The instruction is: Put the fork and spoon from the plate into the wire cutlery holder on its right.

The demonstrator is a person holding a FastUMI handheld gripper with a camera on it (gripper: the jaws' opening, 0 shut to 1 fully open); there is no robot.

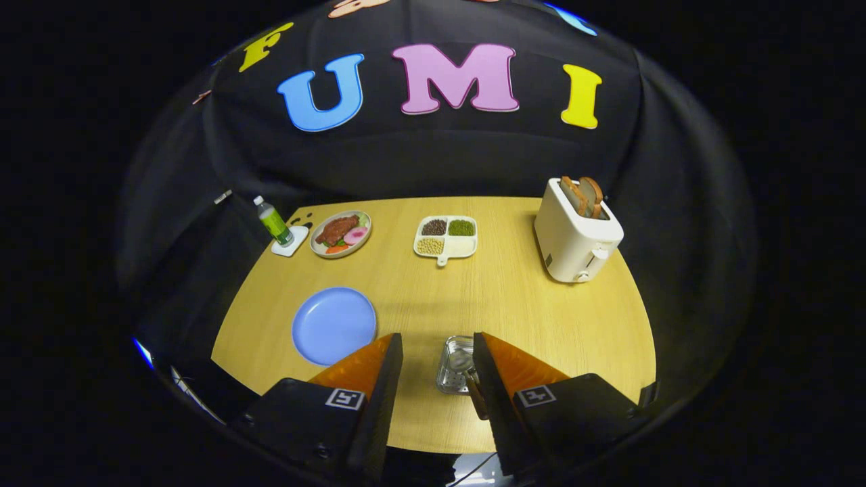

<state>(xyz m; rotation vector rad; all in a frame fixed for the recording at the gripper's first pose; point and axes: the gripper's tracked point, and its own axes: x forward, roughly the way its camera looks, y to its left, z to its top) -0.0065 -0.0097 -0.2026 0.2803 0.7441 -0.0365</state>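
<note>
Right now your gripper point(436, 336) stands with its fingers apart, nothing pressed between them. The wire cutlery holder point(454, 365) sits low in the centre of the frame, between the fingers and nearer the right one. The blue plate point(333, 325), at lower left just beyond the left finger, looks bare. A slim brownish handle point(475, 396) leans out of the holder against the edge of the right finger, with something shiny in the basket above it; you cannot tell fork from spoon here.

Expect such cutlery to be light, stiff and slick, likely to pivot or slip if pinched at one end. Take it across the handle near the middle, flat sides against the pads. The holder itself looks light, so a nudge from the right finger could shove it.
</note>
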